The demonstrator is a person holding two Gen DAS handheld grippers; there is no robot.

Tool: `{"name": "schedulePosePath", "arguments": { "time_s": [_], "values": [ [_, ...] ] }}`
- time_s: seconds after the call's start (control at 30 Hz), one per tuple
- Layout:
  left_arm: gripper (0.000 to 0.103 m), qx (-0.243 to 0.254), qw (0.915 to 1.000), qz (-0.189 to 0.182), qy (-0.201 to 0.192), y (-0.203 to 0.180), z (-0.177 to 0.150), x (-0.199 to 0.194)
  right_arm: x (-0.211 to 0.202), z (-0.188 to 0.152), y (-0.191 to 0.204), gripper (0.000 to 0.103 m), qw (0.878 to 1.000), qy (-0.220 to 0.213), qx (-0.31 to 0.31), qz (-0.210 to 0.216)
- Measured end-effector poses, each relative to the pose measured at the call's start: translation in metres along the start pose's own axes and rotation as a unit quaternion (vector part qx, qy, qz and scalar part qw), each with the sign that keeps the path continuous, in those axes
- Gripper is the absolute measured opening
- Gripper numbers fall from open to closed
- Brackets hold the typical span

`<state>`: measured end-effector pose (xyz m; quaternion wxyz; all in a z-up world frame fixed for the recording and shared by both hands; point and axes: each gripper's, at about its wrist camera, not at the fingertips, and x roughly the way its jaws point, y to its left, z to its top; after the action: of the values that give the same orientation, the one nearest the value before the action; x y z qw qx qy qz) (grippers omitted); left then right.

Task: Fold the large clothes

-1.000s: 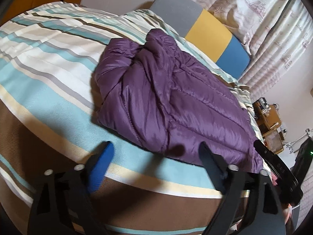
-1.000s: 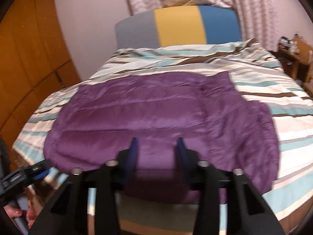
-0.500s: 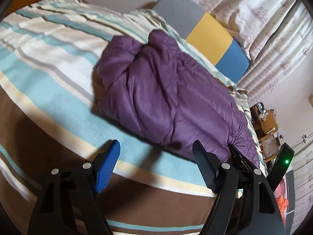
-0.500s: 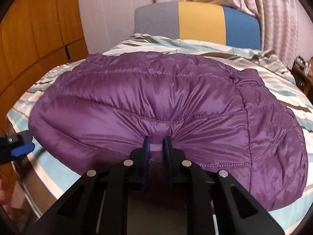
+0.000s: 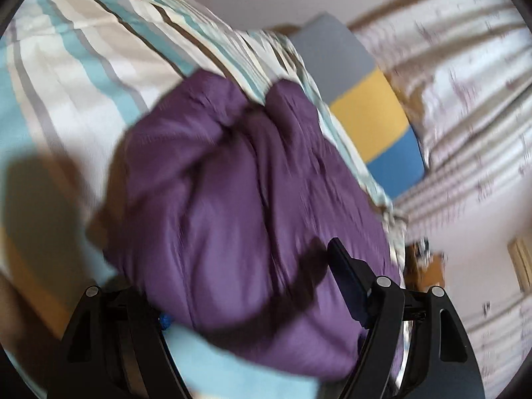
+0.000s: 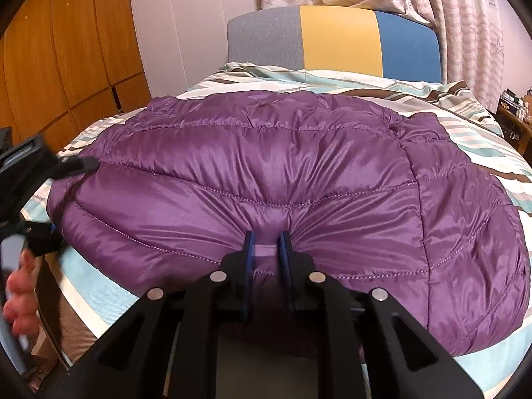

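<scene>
Pinching the near hem of the purple quilted puffer jacket [image 6: 266, 166], the right gripper [image 6: 267, 237] stands with its blue-padded jaws drawn together on a small tuck of fabric; the shiny shell puckers in radiating creases toward that tuck, a sign that the cloth is clamped rather than merely touched. Such a hold at mid-hem probably serves as one anchor for lifting the lower edge into a fold. The left gripper [image 5: 252, 302] stands with jaws wide apart, straddling the jacket's near corner, one finger low beside the edge and the other above the cloth; its blurred view does not show the pads pressing, so it appears poised for a second grasp, not yet holding. The jacket lies spread across the striped teal, white and brown bedcover [image 6: 482, 126], near the foot of the bed, well apart from the grey, yellow and blue headboard [image 6: 335, 40]. It looks puffy and softly domed, stitched in horizontal channels, with a bulky side panel, perhaps a sleeve, turned in at the right.
</scene>
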<state>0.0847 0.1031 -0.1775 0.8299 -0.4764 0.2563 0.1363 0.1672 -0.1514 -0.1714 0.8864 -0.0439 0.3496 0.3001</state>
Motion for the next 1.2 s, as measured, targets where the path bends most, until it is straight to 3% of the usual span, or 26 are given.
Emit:
{"name": "schedulePosePath", "arguments": {
  "time_s": [0.07,0.13,0.2,0.3,0.4,0.53,0.63,0.7,0.83,0.87,0.9,0.97,1.07,1.17,1.2],
  "values": [
    [0.076,-0.013,0.9998,0.001,-0.013,0.004,0.005,0.005,0.0,0.0,0.001,0.013,1.0,-0.001,0.002,0.002],
    [0.065,0.003,0.9998,0.012,-0.015,-0.002,0.01,0.014,0.0,-0.001,0.0,0.013,1.0,-0.002,0.005,0.004],
    [0.041,0.007,1.0,-0.001,-0.002,-0.004,0.013,0.02,0.0,0.0,0.0,0.013,1.0,-0.003,0.008,0.006],
    [0.029,0.018,0.9998,-0.003,-0.006,-0.013,0.011,0.018,-0.002,0.0,-0.003,0.013,1.0,-0.005,0.024,0.014],
    [0.025,0.067,0.9975,0.004,-0.023,-0.028,0.01,0.008,-0.015,0.002,-0.013,0.013,0.997,-0.023,0.063,0.023],
    [0.025,0.127,0.9906,0.0,-0.05,-0.051,0.005,-0.005,-0.03,0.007,-0.03,0.014,0.995,-0.052,0.082,-0.018],
    [0.025,0.176,0.9817,-0.002,-0.073,-0.072,-0.003,-0.014,-0.012,0.005,-0.043,0.016,0.995,-0.012,0.098,-0.031],
    [0.025,0.209,0.9743,-0.004,-0.084,-0.087,-0.009,-0.018,-0.004,0.002,-0.046,0.016,0.995,-0.005,0.1,-0.027],
    [0.025,0.299,0.9479,0.009,-0.11,-0.125,-0.024,-0.024,-0.005,0.004,-0.052,0.018,0.993,-0.003,0.116,-0.012],
    [0.025,0.318,0.9414,0.014,-0.112,-0.132,-0.027,-0.023,-0.006,0.005,-0.055,0.026,0.993,-0.005,0.122,-0.004],
    [0.025,0.345,0.9316,0.023,-0.114,-0.142,-0.033,-0.023,-0.012,0.006,-0.061,0.042,0.99,-0.011,0.142,0.019],
    [0.025,0.387,0.9137,0.033,-0.119,-0.158,-0.042,-0.022,-0.028,0.007,-0.069,0.058,0.985,-0.03,0.168,0.031],
    [0.025,0.432,0.8921,0.049,-0.123,-0.178,-0.05,-0.014,-0.061,0.011,-0.084,0.059,0.983,-0.066,0.168,-0.015],
    [0.025,0.463,0.8761,0.056,-0.122,-0.195,-0.059,-0.008,-0.079,0.017,-0.113,0.069,0.978,-0.058,0.18,-0.093],
    [0.025,0.471,0.8716,0.057,-0.122,-0.199,-0.062,-0.006,-0.088,0.017,-0.13,0.073,0.97,-0.059,0.194,-0.134]
  ]
}}
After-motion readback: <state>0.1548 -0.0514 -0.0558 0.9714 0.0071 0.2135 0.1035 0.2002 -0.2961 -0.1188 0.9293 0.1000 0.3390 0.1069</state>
